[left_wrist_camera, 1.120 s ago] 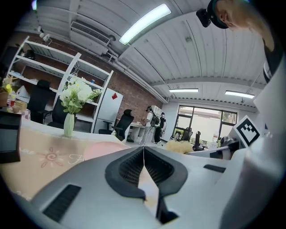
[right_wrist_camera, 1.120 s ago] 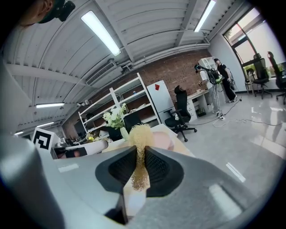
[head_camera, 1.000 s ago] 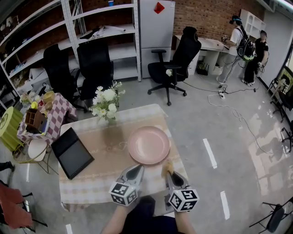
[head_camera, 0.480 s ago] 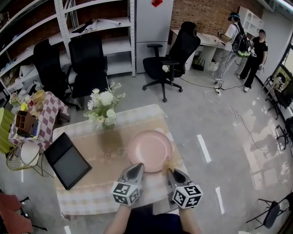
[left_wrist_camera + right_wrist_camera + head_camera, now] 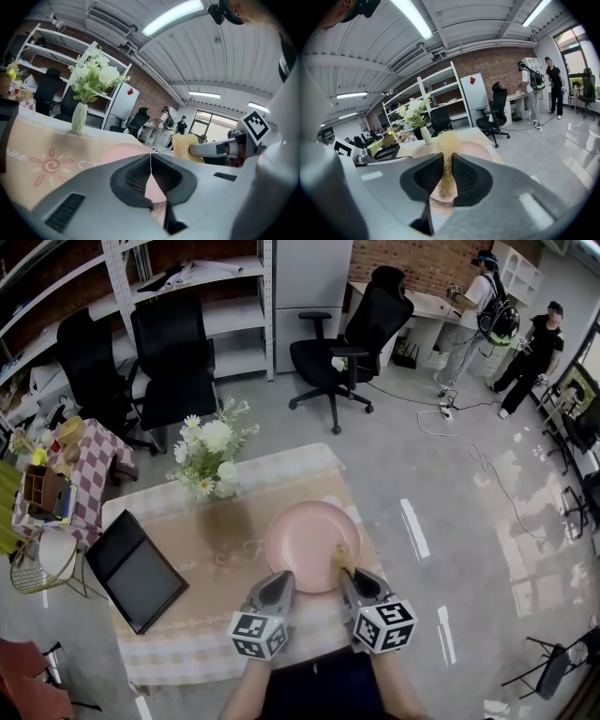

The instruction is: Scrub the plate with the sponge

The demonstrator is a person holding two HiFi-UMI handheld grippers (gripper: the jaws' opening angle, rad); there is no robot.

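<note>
Right gripper (image 5: 345, 577) clenched on fuzzy yellow sponge (image 5: 343, 557) — we should press flat, circling the round pink plate (image 5: 305, 535) from its near-right rim.

I see a vase of white flowers (image 5: 211, 463) standing near the table's (image 5: 178, 638) far left corner. A black tablet (image 5: 136, 571) lies flat at its left edge. Beyond the far edge are black office chairs (image 5: 173, 352), white shelving (image 5: 202, 282) and, far right, two people (image 5: 530, 343).
</note>
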